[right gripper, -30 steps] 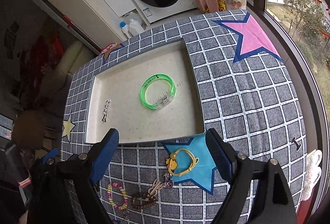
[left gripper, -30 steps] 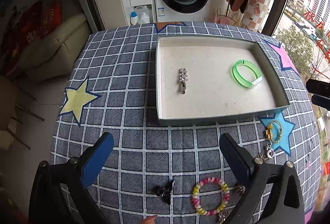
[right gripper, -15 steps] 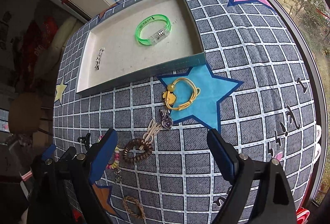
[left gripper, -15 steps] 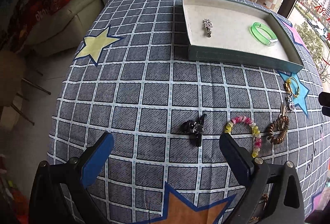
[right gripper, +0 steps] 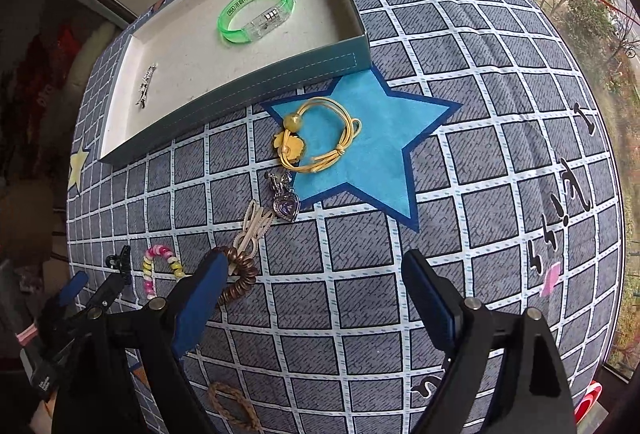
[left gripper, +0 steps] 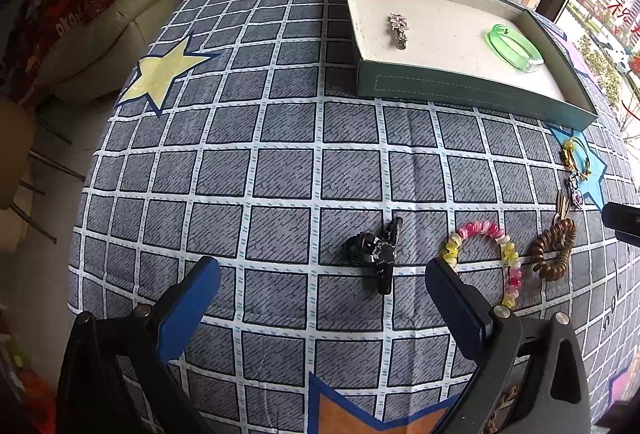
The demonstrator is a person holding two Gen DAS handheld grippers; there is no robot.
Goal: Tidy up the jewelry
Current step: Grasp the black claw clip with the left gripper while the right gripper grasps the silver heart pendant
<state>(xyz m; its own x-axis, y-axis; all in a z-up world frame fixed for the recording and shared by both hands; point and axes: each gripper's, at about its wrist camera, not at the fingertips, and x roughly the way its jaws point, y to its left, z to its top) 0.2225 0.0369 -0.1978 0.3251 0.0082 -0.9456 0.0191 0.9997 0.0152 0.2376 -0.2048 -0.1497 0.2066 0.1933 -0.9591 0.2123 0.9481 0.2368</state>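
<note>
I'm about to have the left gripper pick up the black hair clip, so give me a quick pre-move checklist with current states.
1. Left gripper open, nothing between its fingers: ok.
2. Black hair clip lies in line ahead of it: ok.
3. Clip apart from the beaded bracelet: ok.
4. Right gripper open and empty: ok.
5. Tray has bare floor between silver hair clip and green bracelet: ok.
6. Clip's height above the cloth: cannot tell.

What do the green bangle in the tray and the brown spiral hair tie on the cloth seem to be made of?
Green bangle: translucent glossy plastic, probably; light passes through it. Brown spiral hair tie: coiled shiny plastic cord, seemingly; the exact material is unclear.
</note>
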